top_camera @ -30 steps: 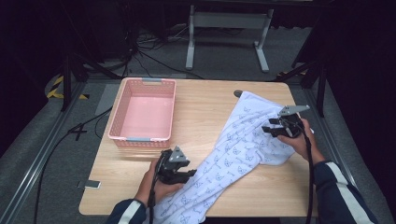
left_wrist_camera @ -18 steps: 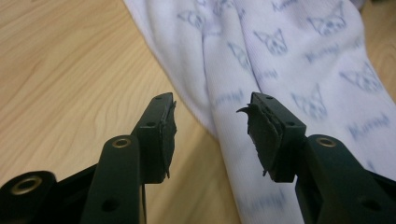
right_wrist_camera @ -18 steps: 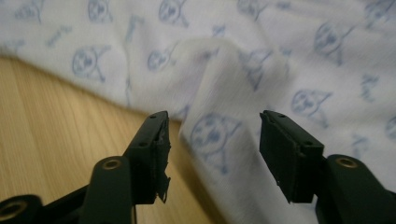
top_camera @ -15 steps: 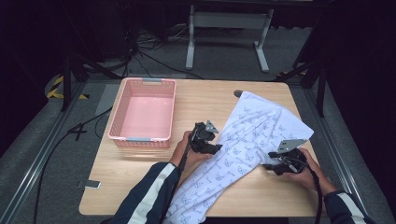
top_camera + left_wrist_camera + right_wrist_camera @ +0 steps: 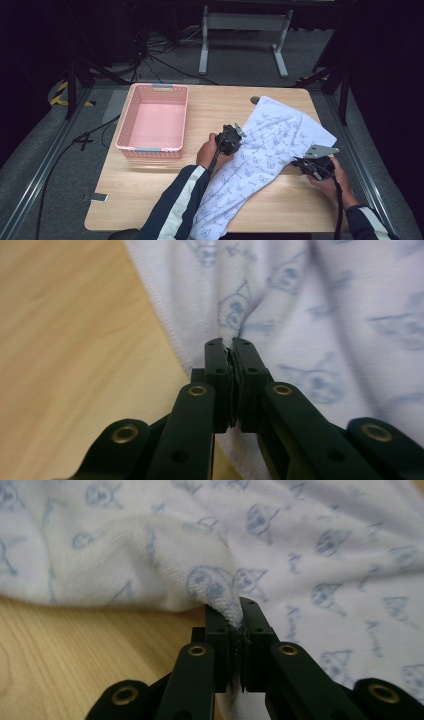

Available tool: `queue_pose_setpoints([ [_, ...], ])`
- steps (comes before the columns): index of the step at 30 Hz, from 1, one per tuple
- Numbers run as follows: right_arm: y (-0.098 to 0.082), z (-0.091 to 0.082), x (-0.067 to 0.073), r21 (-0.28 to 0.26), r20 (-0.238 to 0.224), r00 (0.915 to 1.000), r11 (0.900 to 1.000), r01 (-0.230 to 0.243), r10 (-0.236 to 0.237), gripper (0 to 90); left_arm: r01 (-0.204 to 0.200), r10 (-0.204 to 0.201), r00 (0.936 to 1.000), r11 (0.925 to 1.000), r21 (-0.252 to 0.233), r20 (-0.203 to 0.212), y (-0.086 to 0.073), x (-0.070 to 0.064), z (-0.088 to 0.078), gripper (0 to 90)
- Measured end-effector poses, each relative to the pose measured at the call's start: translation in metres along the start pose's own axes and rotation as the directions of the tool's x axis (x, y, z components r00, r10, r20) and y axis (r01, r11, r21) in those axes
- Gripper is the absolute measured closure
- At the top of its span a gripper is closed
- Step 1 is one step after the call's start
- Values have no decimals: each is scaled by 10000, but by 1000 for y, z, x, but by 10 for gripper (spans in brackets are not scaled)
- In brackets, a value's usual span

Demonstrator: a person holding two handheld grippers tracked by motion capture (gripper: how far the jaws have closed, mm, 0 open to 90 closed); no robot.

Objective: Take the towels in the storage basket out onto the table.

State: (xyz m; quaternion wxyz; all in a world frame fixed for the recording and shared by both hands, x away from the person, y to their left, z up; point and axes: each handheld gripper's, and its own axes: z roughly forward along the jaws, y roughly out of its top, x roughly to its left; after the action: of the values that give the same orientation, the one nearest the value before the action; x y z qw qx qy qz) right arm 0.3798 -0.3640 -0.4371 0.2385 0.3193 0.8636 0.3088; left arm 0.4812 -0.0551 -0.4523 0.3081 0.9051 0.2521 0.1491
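Black tongs (image 5: 229, 347) with brass screws, grey top plate, navy white-striped sleeves (image 5: 175, 205)

The towel (image 5: 272, 145) is white with a pale blue repeating print of small cat-like faces and short script, pinched between black fingers (image 5: 216, 370) set with brass-coloured rivets; beside them the worktop (image 5: 150, 185) shows light wood grain, and the basket (image 5: 152, 122) is pink with grey handles
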Motion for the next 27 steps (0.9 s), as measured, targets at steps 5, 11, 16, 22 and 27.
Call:
queue_pose_setpoints([
  [5, -1, -18, -24, -588, 798, 9931, 9949, -818, 864, 849, 1098, -1093, 9924, 9939, 58, -569, -12, 30, -6, 880],
  [11, 5, -7, -44, -351, 1099, 9835, 9894, -1408, 1439, 852, 1549, -1549, 9819, 9879, -82, -1088, -14, 48, -6, 879],
  [16, 16, 15, -56, 37, 2003, 9696, 9896, -1440, 1404, 849, 1455, -1452, 9797, 9893, -76, -1379, -7, 43, 2, 802],
  [22, 18, 38, -62, 651, 2286, 9586, 9797, -1893, 1700, 577, 831, -822, 9947, 9965, 121, -617, -2, 28, -7, 591],
  [27, 27, 10, -23, -179, 1023, 9866, 9919, -1257, 1269, 526, 860, -856, 9962, 9960, 227, -173, -10, 20, -13, 536],
])
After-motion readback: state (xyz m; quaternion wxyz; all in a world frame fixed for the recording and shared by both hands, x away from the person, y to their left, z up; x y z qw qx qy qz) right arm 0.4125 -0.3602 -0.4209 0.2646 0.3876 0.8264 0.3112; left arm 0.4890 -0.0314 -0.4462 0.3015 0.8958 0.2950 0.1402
